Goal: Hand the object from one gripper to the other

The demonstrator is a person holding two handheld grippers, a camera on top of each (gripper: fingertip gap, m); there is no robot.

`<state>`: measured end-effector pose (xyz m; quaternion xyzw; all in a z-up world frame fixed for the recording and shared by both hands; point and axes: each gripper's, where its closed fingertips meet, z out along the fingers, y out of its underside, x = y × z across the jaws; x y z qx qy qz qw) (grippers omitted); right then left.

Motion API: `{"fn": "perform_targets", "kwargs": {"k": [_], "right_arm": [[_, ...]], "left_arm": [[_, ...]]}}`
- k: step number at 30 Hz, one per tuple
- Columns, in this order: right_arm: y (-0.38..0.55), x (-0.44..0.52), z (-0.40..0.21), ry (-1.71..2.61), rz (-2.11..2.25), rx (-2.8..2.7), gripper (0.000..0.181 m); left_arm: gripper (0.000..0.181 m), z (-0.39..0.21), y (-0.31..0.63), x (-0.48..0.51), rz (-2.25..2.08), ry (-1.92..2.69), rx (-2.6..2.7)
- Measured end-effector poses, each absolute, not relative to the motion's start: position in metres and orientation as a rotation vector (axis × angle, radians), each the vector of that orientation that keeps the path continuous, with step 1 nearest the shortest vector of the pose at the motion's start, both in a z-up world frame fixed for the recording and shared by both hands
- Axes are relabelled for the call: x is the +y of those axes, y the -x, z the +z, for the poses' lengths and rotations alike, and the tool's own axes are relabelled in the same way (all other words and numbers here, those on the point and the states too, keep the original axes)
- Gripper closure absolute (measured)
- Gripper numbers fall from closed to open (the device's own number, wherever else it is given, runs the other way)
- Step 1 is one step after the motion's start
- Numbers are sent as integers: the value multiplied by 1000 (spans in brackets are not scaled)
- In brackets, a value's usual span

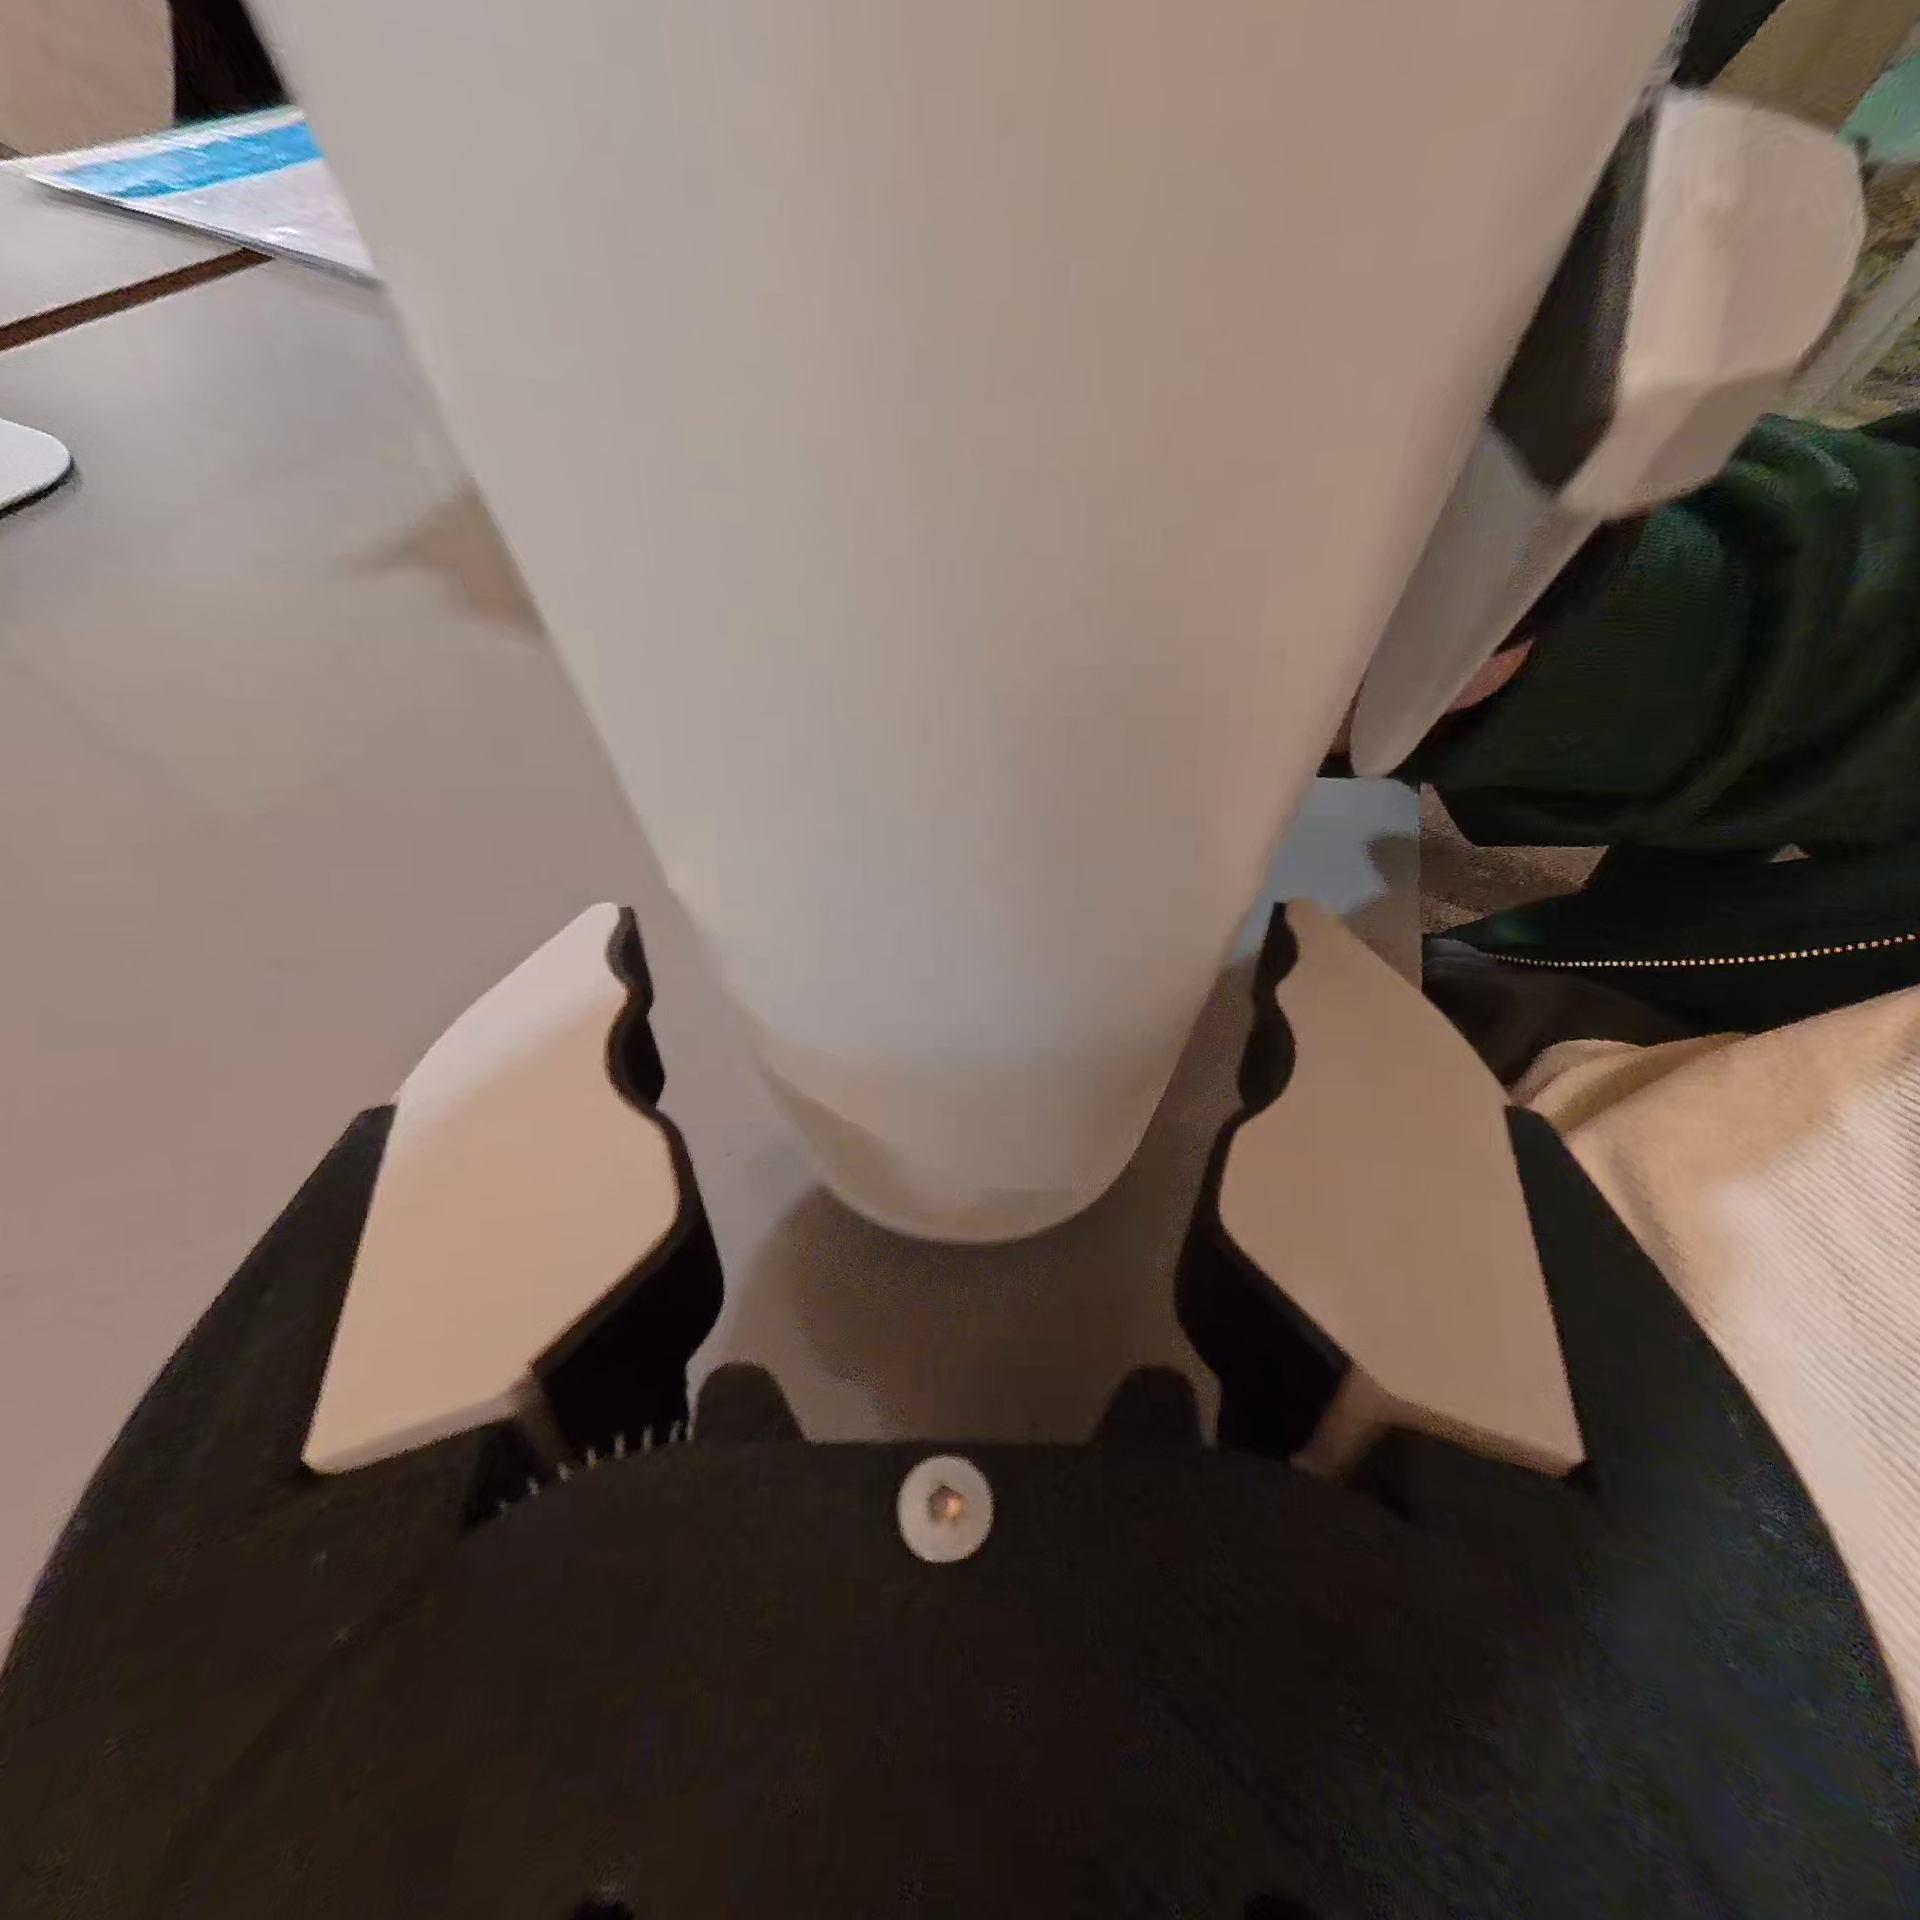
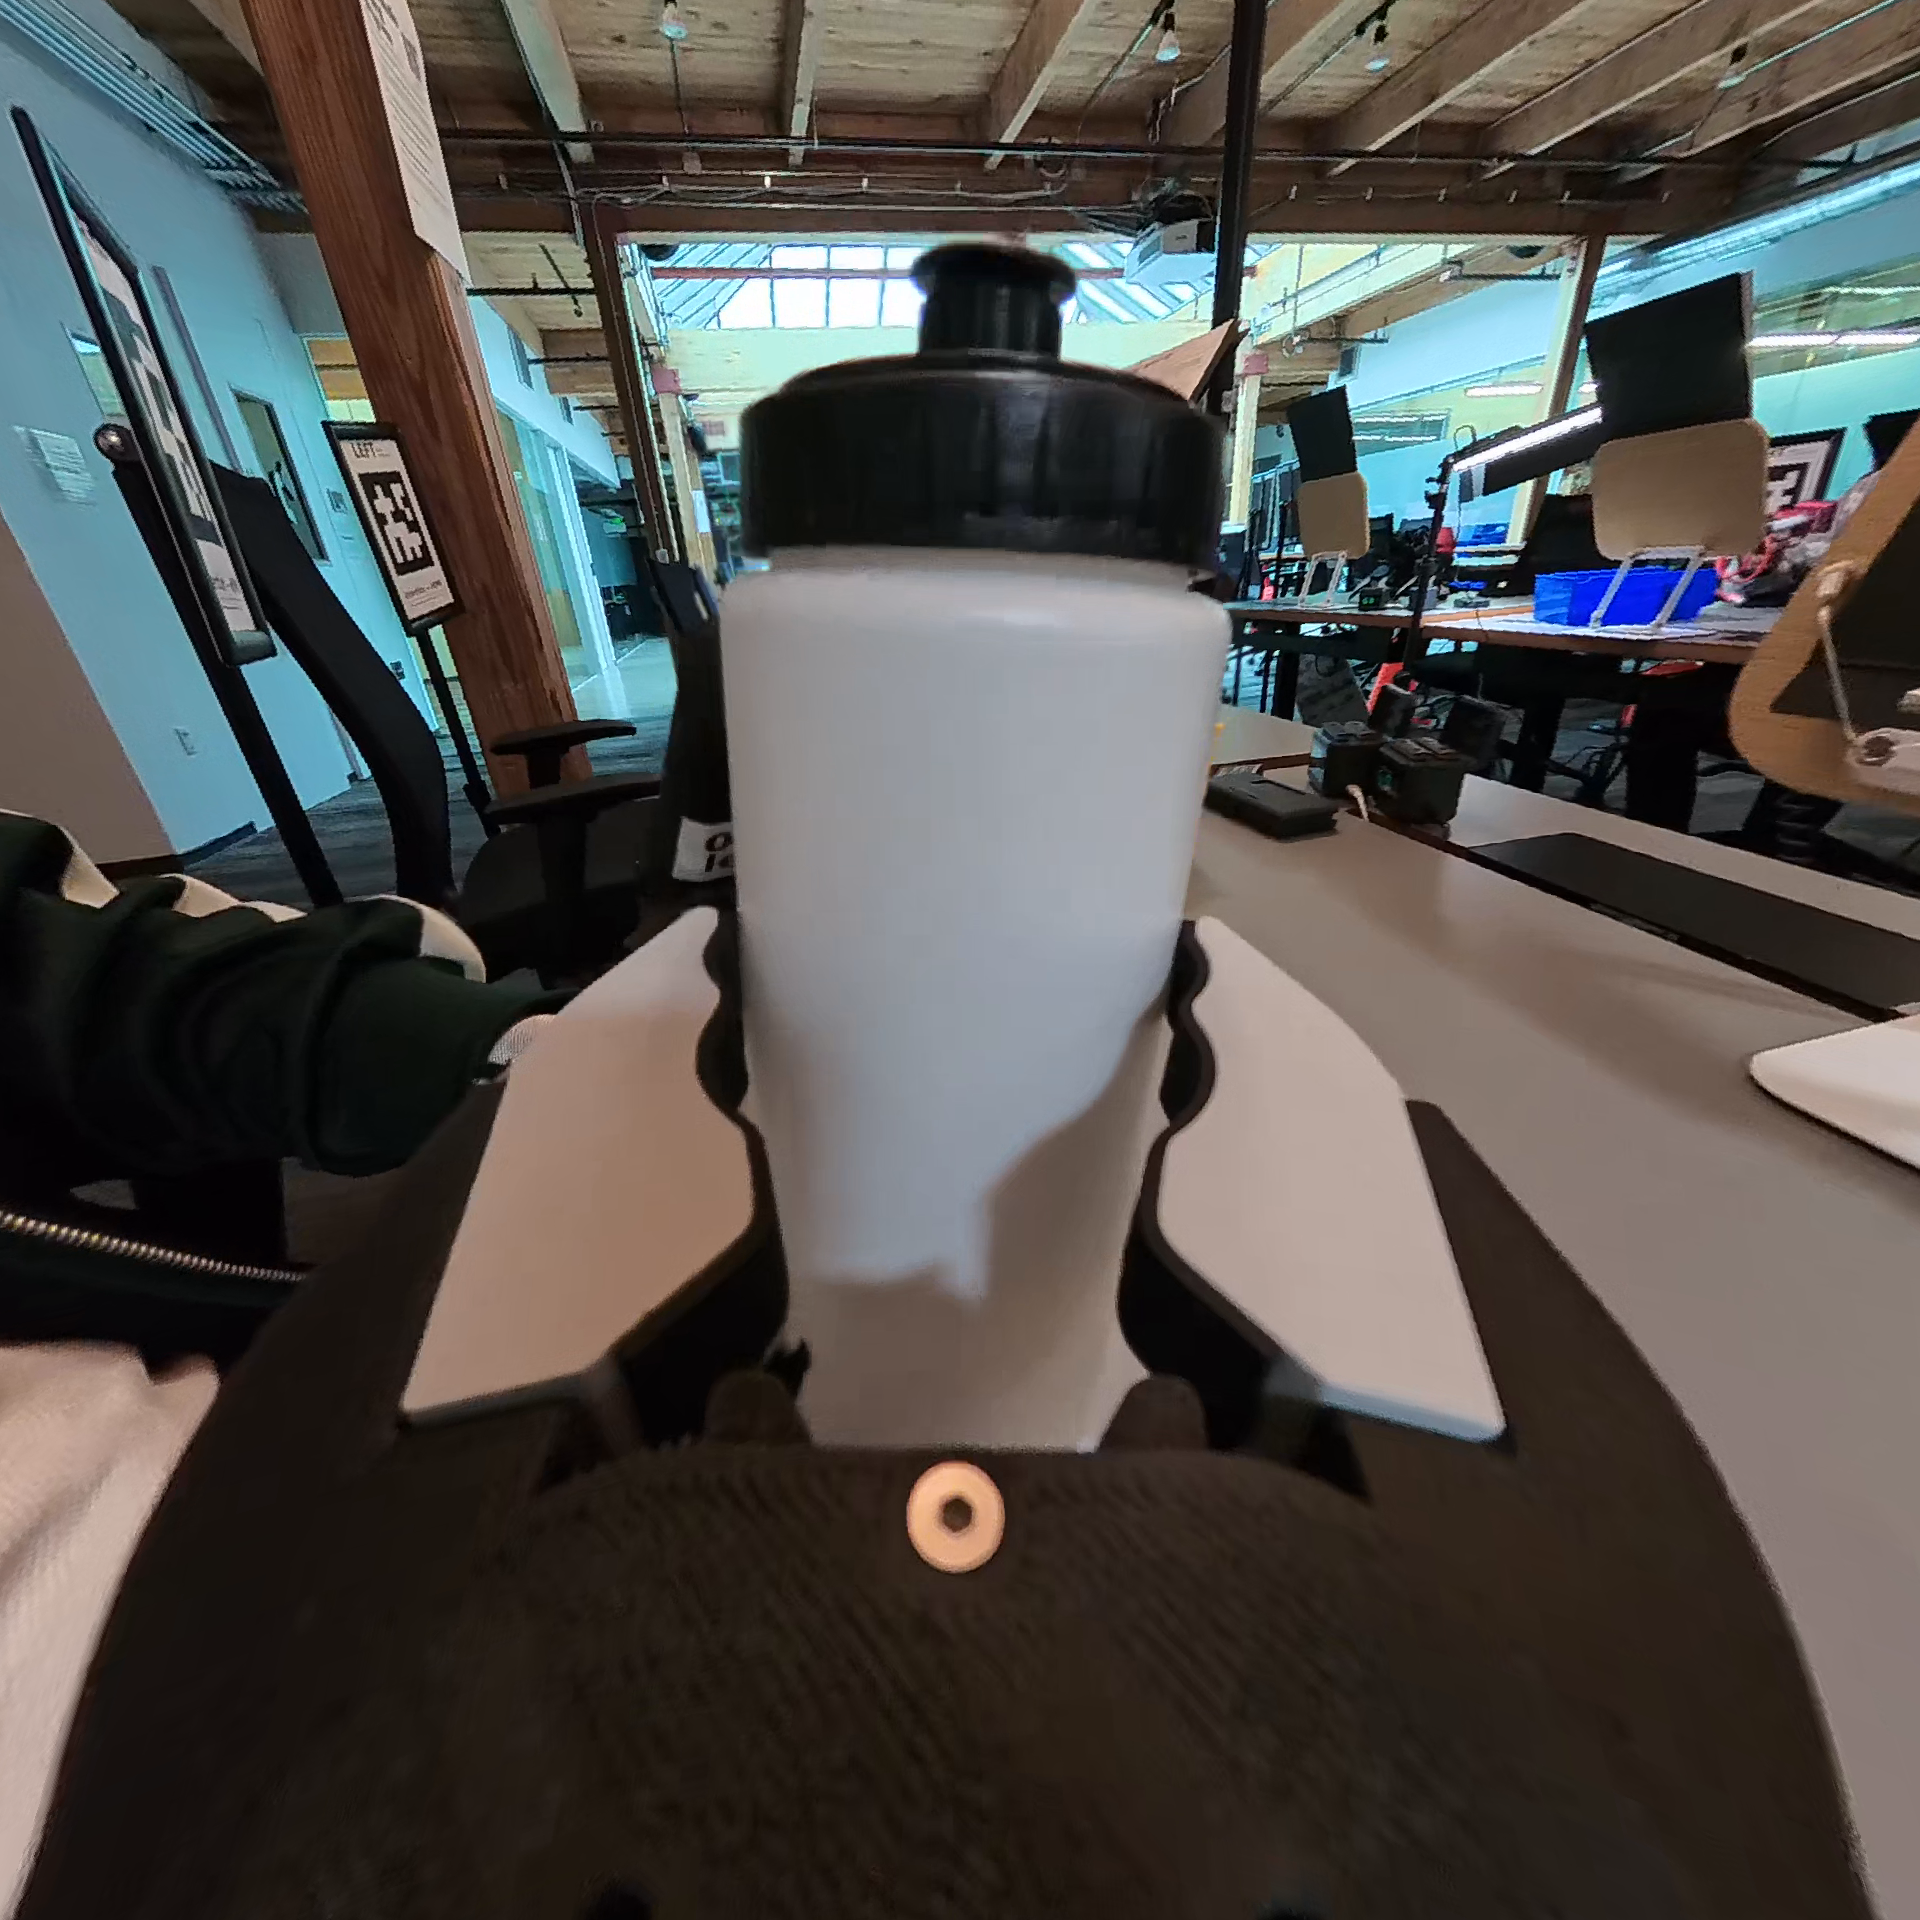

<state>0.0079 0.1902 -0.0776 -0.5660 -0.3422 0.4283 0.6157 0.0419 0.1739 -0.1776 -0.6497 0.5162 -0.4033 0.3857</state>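
Centrally, between the fingers of the right gripper [image 2: 956, 1091], stands a white bottle [image 2: 971, 883] with a black screw cap [image 2: 982, 468] and a black spout above it. Both wavy black finger pads press against the bottle's lower body, so this gripper is clenched on it and holds it upright. The bottle's visible side bears no label or print.

Seen from the left wrist, the left gripper [image 1: 951, 1070] is spread wide: the bottle's rounded base sits between its fingers, with a clear gap to each pad, neither touching. One finger of the right gripper [image 1: 1704, 312] lies against the bottle's side, beyond and to the right of the left fingers.

Beyond the left fingers, to their left, a grey table [image 1: 208, 727] offers open surface; a printed sheet with a blue band [image 1: 208, 177] lies at its far edge, its writing too blurred to read. To the right of those fingers are a dark green sleeve [image 1: 1714, 675] and pale fabric [image 1: 1745, 1247].

Beyond the right fingers, to the left, a stand carries a black-and-white square marker sign [image 2: 400, 525]; to the right the table runs toward desks with a blue bin [image 2: 1621, 594].
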Motion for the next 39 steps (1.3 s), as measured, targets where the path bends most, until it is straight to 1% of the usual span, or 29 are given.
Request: {"fn": "perform_targets", "kwargs": {"k": [1,3,6,9,14,17,20,23,24,25,28,29,36,37,39], "right_arm": [[-10,191,-76,1301,985,-779,101],[-15,194,-75,1298,986,-761,101],[-22,198,-76,1308,992,-738,101],[-24,200,-77,1312,1010,-727,102],[-13,195,-84,1331,1041,-758,102],[-5,188,-88,1339,1051,-781,102],[-3,181,-89,1343,1040,-793,101],[-3,175,-91,1349,1013,-803,101],[-4,173,-92,1353,1001,-807,101],[-4,171,-93,1357,986,-813,101],[-6,168,-95,1362,942,-822,101],[-6,166,-96,1361,933,-827,101],[-16,166,-93,1320,896,-774,102],[-18,168,-93,1308,881,-768,97],[-23,175,-90,1286,867,-723,75]], "left_arm": [[63,-178,-41,175,-1035,1655,1309],[51,-178,-38,180,-1040,1651,1292],[43,-163,-31,188,-1078,1584,1219],[45,-130,-18,195,-1200,1487,1070],[58,-69,8,200,-1443,1297,817],[59,-57,6,196,-1485,1290,820],[56,-55,-9,185,-1453,1297,914],[56,-46,-22,175,-1415,1266,968],[58,-44,-27,173,-1401,1266,976],[63,-43,-31,172,-1388,1277,983],[86,-44,-40,166,-1403,1333,1004],[96,-44,-41,168,-1401,1347,995],[97,-44,-47,168,-1392,1373,1029],[97,-44,-45,170,-1376,1372,1036],[97,-40,-40,176,-1338,1373,1030]]}}
